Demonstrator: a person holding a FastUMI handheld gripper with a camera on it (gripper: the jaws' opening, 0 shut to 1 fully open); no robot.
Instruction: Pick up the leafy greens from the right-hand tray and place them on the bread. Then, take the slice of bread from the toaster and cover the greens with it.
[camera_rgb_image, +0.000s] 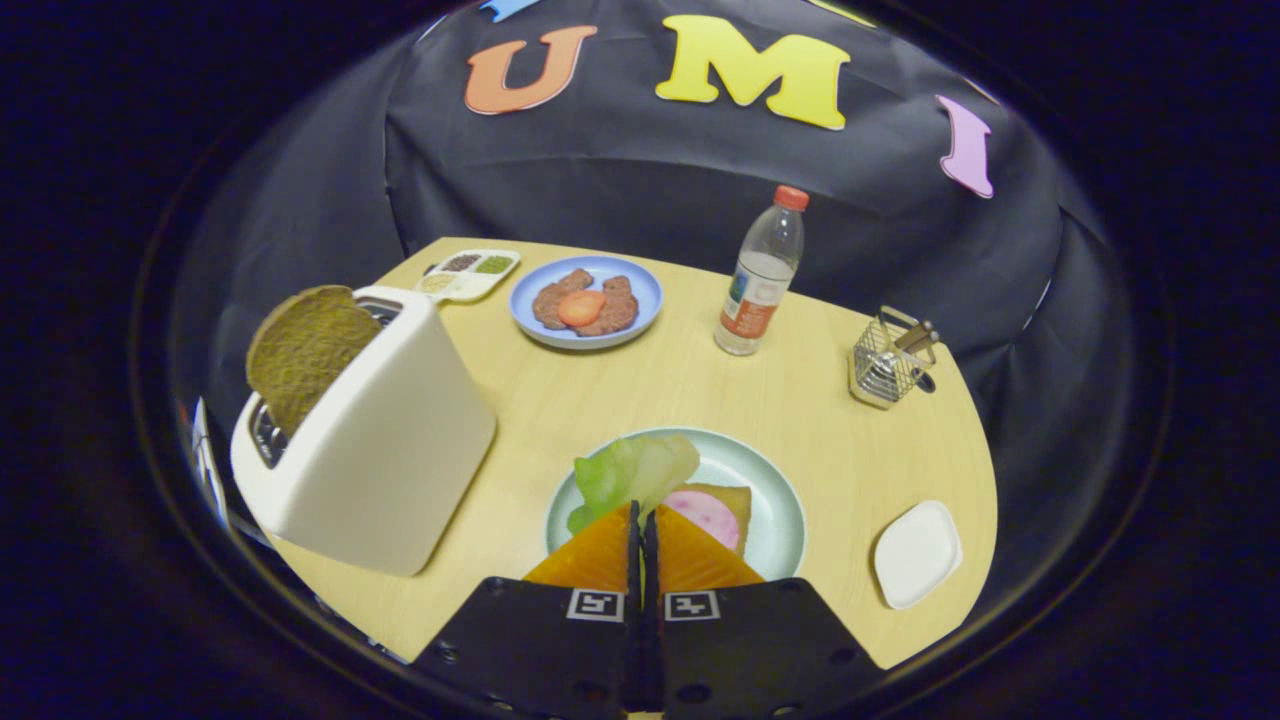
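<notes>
My gripper (641, 520) is shut on the leafy greens (632, 470), which stick out pale green from the fingertips, up and to the left. They hang over the light green plate (775, 500). On that plate, just ahead of the right finger, lies a bread slice (742, 497) with a pink round slice (706, 514) on top. The fingers hide the near part of the bread. A brown bread slice (305, 350) stands out of the top of the white toaster (380, 460), to the left of the fingers.
A small white tray (918, 553) sits bare to the right of the plate. Beyond stand a blue plate with meat patties and a tomato slice (586, 300), a divided seasoning dish (468, 273), a water bottle (760, 275) and a wire utensil holder (888, 360).
</notes>
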